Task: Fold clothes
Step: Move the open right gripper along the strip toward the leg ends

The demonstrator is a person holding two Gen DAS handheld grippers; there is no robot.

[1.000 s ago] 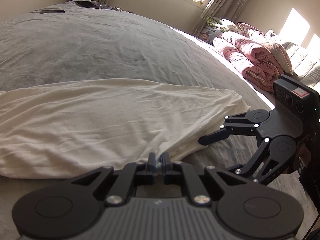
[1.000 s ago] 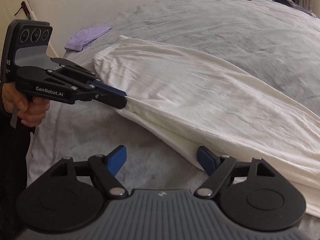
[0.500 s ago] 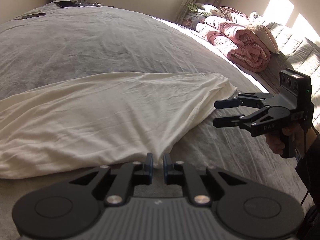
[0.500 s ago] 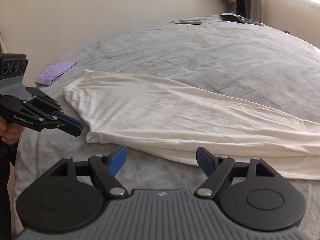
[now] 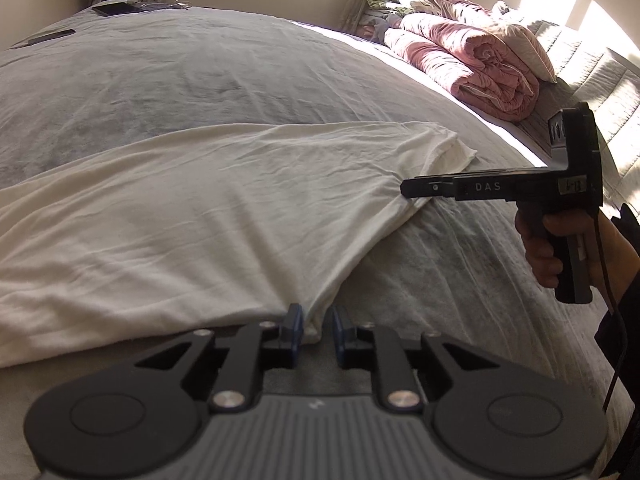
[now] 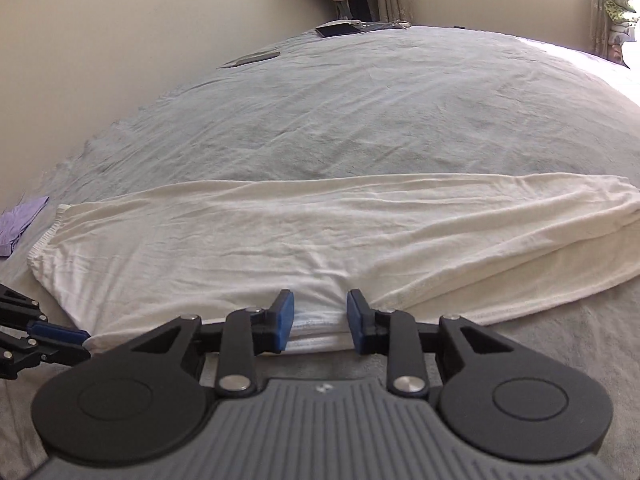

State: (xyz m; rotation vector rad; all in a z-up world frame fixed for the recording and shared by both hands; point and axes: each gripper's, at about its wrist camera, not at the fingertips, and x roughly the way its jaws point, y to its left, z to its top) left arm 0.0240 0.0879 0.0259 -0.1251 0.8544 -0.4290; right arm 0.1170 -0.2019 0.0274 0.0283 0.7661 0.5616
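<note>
Right hand-held gripper [image 6: 320,322] — now on garment [image 6: 320,232]

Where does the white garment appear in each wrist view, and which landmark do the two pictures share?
Left wrist view: white garment spans left to centre, running down to the left tongs.
Right wrist view: white garment stretches across the middle.
Shared landmark: dark phone at the bed's far edge.

Bed with wrinkled grey cover [image 6: 380,120], long cream folded garment [image 6: 320,240] spread across it, purple cloth [image 6: 20,220] at edge, rolled pink quilt [image 5: 472,64], phone [image 6: 338,30] at far end.
</note>
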